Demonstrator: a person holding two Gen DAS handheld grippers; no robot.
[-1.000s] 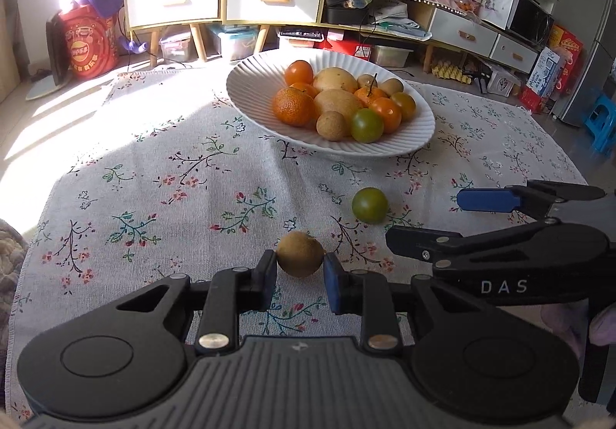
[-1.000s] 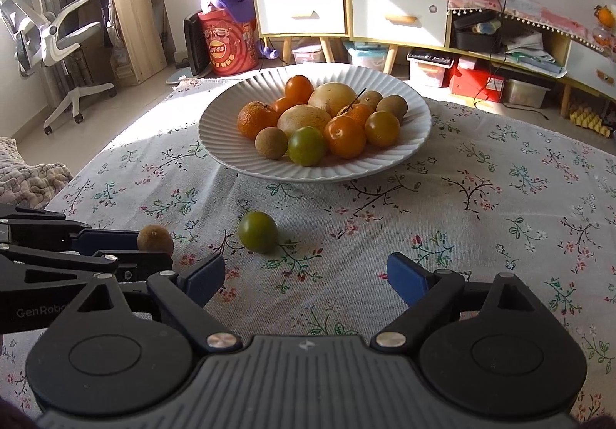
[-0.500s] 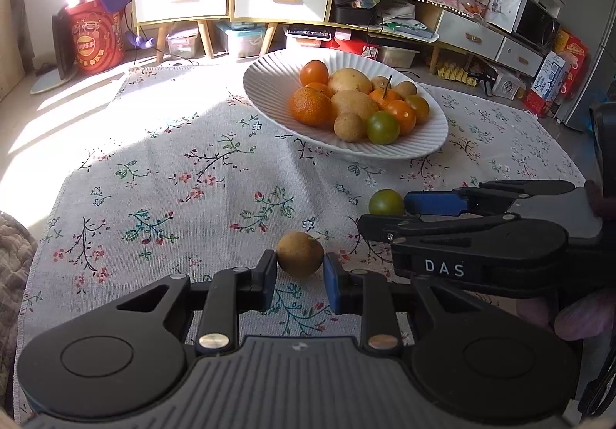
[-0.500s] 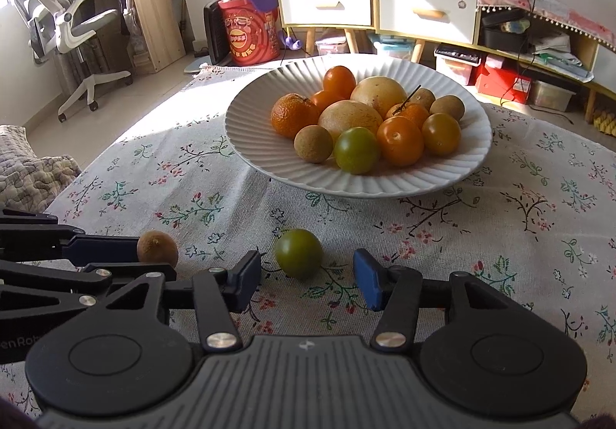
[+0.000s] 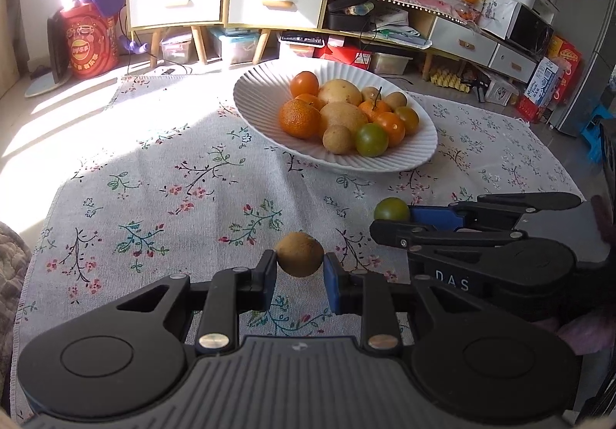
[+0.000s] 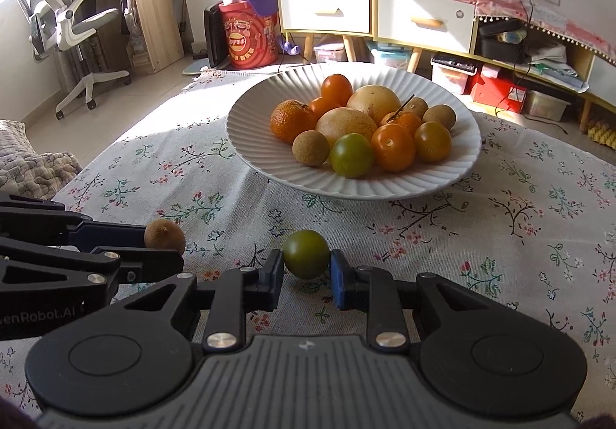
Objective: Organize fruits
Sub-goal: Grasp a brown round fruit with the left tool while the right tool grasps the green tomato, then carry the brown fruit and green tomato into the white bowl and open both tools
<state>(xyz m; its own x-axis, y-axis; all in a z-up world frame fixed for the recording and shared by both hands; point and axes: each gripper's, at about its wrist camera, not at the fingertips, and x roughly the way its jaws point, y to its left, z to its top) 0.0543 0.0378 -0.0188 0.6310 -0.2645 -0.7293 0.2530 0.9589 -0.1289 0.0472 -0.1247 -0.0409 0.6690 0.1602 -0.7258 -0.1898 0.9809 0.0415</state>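
Last two loose fruits gripped; neither in the bowl yet.
Left claw (image 5: 299,270) clamps the brown fruit (image 5: 300,254); right claw (image 6: 307,274), jaws just closed, clamps the green fruit (image 6: 307,253). Both low over the tabletop (image 5: 161,175), short of the bowl (image 6: 250,136) holding the rest.

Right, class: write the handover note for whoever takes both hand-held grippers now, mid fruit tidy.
Left hand-held gripper: shut on the brown fruit.
Right hand-held gripper: jaws have just been closing, now shut on the green fruit.
Both fruits sit low over the tablecloth, in front of the white plate.
Done: other fruit is plated.
Left: carry these two to the plate, release.
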